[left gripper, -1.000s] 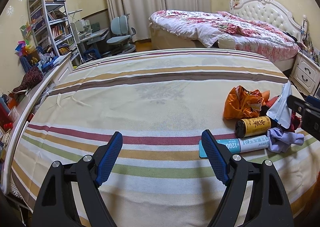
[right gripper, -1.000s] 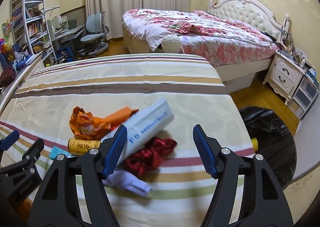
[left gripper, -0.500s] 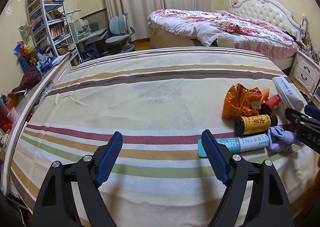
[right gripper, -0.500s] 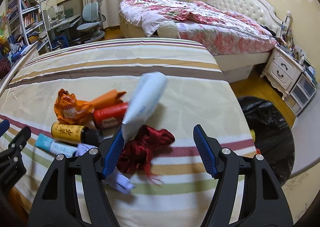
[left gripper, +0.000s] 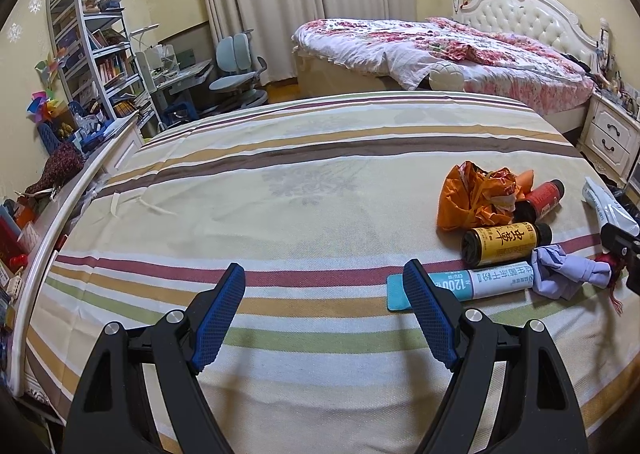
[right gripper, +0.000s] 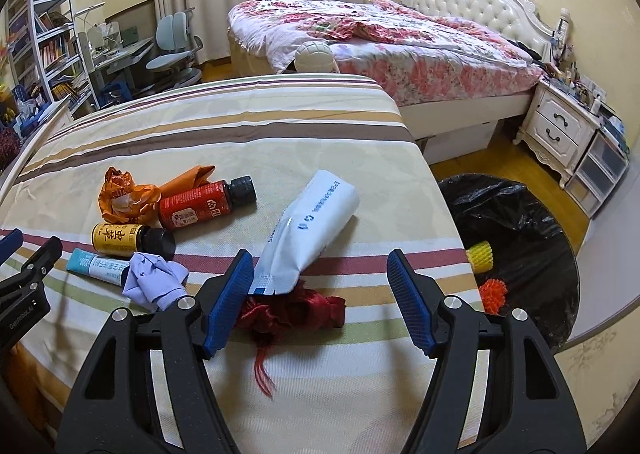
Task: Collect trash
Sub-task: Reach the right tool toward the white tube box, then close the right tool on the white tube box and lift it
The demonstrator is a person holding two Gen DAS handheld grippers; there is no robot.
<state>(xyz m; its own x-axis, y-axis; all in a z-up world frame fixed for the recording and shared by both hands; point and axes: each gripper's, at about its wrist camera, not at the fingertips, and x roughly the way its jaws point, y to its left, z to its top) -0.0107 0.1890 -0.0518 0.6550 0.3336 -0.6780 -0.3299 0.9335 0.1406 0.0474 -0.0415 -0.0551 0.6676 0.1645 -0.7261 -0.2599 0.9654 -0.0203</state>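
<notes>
where a second ago the white pouch (right gripper: 310,225) stood lifted and tilted against the left pad of the right tongs (right gripper: 320,294), it now lies flat on the striped bed (right gripper: 280,125), its sealed bottom edge resting on the red tasselled scrap (right gripper: 292,312) and its round end pointing away towards the flowered bed behind. the pouch has slipped or been let go rather than carried off, so it counts as not yet collected. with the pouch as landmark: the red bottle (right gripper: 206,203) lies just to its left, now uncovered and plain to see; the orange wrapper (right gripper: 126,199) is beyond that bottle, touching it; the yellow bottle (right gripper: 132,240), the blue-and-white tube (right gripper: 94,264) and the pale lilac crumple (right gripper: 154,280) sit to the lower left, bunched together. to the right of the pouch, past the edge of the bed and down on the floor, the black-lined bin (right gripper: 516,254) stands open with a yellow piece and an orange spiky piece already in it.

the right tongs stand open with nothing pressed between the pads; the pouch's lower corner lies just beside the left pad. they have drifted in over the heap. the left tongs (left gripper: 324,310) are open and empty too, unmoved, hovering over bare stripes left of the tube.

by my reading the grasp has to be made afresh, likely lower on the pouch's body, before anything can go right to the bin.
</notes>
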